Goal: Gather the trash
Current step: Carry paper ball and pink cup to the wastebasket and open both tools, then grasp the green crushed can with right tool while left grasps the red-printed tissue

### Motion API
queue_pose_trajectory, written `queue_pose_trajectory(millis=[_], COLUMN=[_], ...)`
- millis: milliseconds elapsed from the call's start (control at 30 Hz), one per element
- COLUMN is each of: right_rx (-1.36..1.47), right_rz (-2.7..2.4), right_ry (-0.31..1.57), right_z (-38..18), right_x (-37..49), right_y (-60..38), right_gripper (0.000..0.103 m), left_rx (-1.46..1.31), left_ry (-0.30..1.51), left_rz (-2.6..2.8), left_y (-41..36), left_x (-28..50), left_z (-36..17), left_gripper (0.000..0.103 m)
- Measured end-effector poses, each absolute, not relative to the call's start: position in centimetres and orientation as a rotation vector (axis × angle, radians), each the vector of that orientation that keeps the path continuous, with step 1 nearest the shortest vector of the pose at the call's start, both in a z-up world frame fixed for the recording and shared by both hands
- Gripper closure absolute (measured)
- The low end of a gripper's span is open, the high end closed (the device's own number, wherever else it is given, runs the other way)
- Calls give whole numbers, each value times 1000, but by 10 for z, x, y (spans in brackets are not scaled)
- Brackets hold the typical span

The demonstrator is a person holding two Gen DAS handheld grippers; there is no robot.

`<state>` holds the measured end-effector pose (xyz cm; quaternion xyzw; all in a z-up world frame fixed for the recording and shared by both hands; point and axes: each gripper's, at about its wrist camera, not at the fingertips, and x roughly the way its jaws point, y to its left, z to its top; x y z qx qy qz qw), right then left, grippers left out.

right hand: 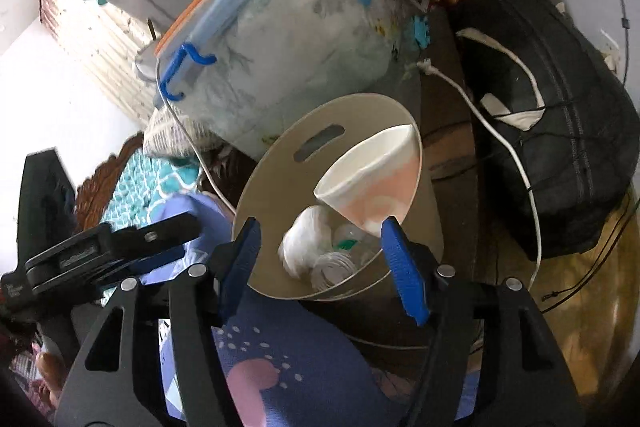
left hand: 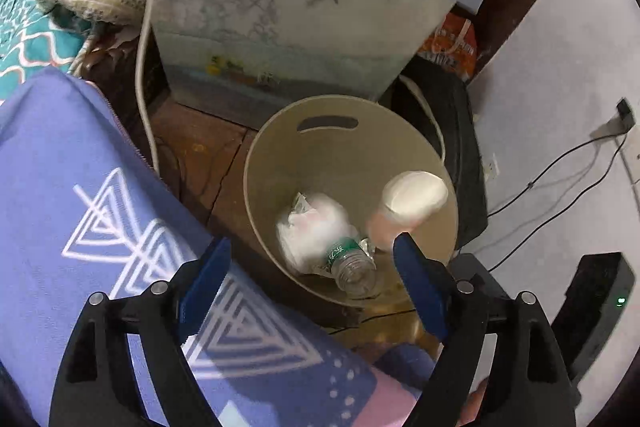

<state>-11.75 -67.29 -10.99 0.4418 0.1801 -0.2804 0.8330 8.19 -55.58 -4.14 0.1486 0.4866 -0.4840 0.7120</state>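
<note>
Left wrist view: both grippers hover over the beige bin [left hand: 276, 163] as a paper cup [left hand: 412, 197] drops in.

Left gripper [left hand: 312, 287] has its blue fingers [left hand: 206, 279] spread wide with nothing between them, aimed down at the bin mouth. In the right wrist view the right gripper [right hand: 320, 267] also stands open; the cup [right hand: 372, 179] lies tilted against the bin's inner wall [right hand: 280, 179], just beyond one fingertip and seemingly free of the pads, probably let go above the opening so it falls inside. Crumpled white paper [left hand: 316, 227] and a clear plastic bottle [left hand: 352, 267] already lie at the bottom.
</note>
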Motion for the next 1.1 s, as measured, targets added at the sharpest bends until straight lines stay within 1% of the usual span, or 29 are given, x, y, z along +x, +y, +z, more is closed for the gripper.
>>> queue_pose_trajectory(millis=[133,233,300,467,533,700,767,867,933,1000,1033,1100], right_rx=[920,899,881,804,758,641,650,703,725,735,740,750], right_rz=[-580,-497,-419,-125,-21,229,298,345,379,395,416,461], right_ry=[328,352,386,518,579,719,764,834,883,918,928,940], right_z=[-96,-84,-78,-63,-59,-55,-58,-68,-76,-82,-84,-84], right_x=[-117,-96,-77,-2,32,127,164,214,237,247,245,233], right_y=[-658,-641,-626,-557,-522,-430,-411,-394,-382,-372,-367,-356], right_gripper=[41,44,45,44,43,43,43,43,43,43,44,45], left_rx=[310,309,299,243,201,-5,-103,-174,-186,-203,-201,-177], left_ry=[997,960,940,888,898,944,947,971,998,1032,1013,1011], left_rz=[-1081,-1065,-1035,-868,-798,-540,-446,-382,-362,-367,-364,-384], left_y=[-501,-448,-406,-281,-235,-110,-64,-33,-30,-31,-32,-38], left_x=[72,64,62,68,71,100,115,137,148,160,162,162], left_z=[-25,-19,-18,-17,-20,-26,-26,-35,-44,-57,-59,-58], left_gripper=[24,24,24,24,24,25,24,24,24,24,25,55])
